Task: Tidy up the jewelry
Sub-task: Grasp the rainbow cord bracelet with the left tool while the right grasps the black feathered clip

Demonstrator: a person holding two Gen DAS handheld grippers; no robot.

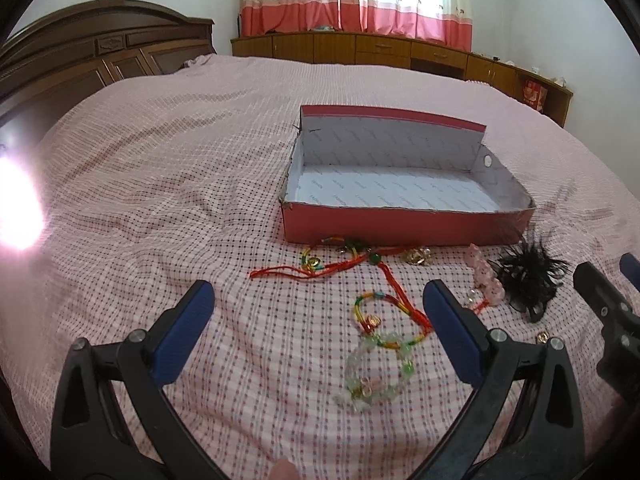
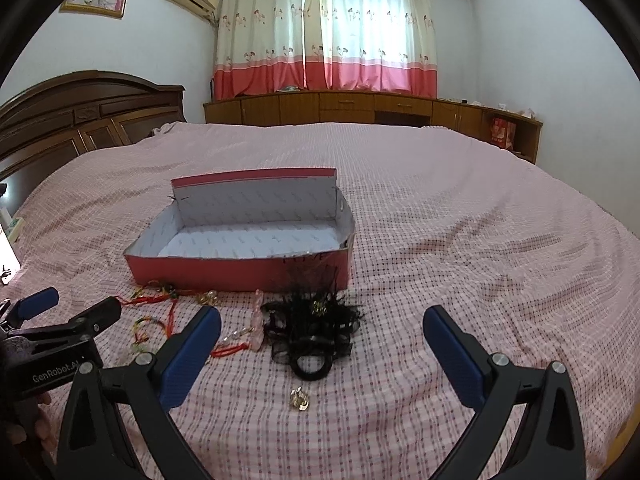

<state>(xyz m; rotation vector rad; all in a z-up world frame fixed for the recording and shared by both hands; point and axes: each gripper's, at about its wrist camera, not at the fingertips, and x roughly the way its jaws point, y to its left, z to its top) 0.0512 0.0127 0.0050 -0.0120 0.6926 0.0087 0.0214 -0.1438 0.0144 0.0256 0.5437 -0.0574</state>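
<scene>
Both are spread wide: the left hand-held gripper (image 1: 318,312) should descend on the bead bracelet (image 1: 374,372) at lower centre, pinch one strand, then carry it to the red box (image 1: 404,224); the right hand-held gripper (image 2: 322,338) holds nothing.

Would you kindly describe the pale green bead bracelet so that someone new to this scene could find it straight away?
Start at the red cardboard box on the pink checked bedspread; the jewelry lies on the near side of it. The pale green bead bracelet is the piece nearest the left gripper, lying between its open fingers. Unlike the red cords beside it, it is a ring of translucent, glassy beads.
</scene>
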